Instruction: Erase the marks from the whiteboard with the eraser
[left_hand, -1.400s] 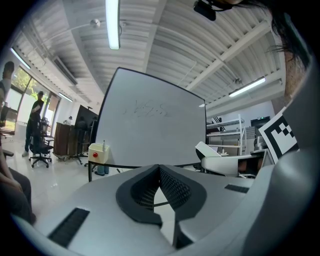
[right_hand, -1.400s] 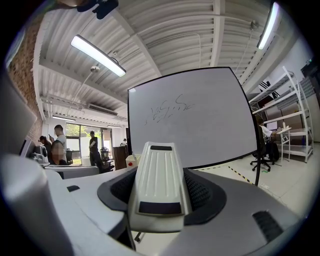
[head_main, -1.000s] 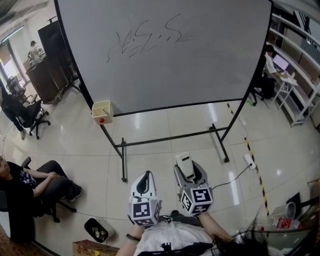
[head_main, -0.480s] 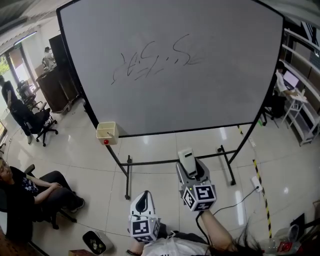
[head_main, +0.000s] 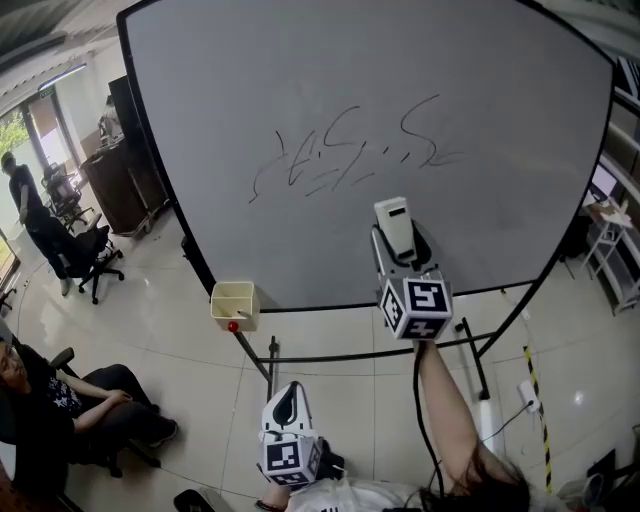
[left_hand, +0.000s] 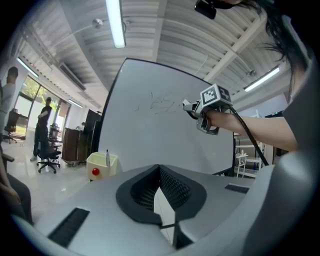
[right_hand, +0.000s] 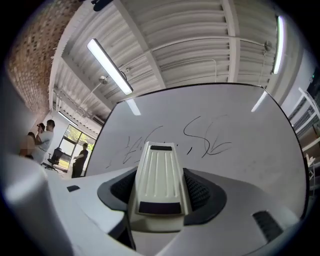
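Note:
A large whiteboard (head_main: 300, 90) on a black stand carries dark scribbled marks (head_main: 350, 155) near its middle. My right gripper (head_main: 395, 235) is raised in front of the board, just below the marks, shut on a white eraser (head_main: 393, 222). From the right gripper view the eraser (right_hand: 159, 177) points at the marks (right_hand: 200, 137). My left gripper (head_main: 288, 400) hangs low near the body, shut with nothing in it; its own view shows the closed jaws (left_hand: 162, 192) and the right gripper (left_hand: 212, 107) against the whiteboard (left_hand: 145, 135).
A small cream box (head_main: 234, 304) with a red knob and a pen hangs at the board's lower left corner. Seated and standing people and office chairs (head_main: 85, 255) are at the left. Shelving (head_main: 620, 250) stands at the right.
My right gripper has lifted the eraser from waist height up to the board, just under the marks. The view has drawn closer to the whiteboard. The left gripper stayed low.

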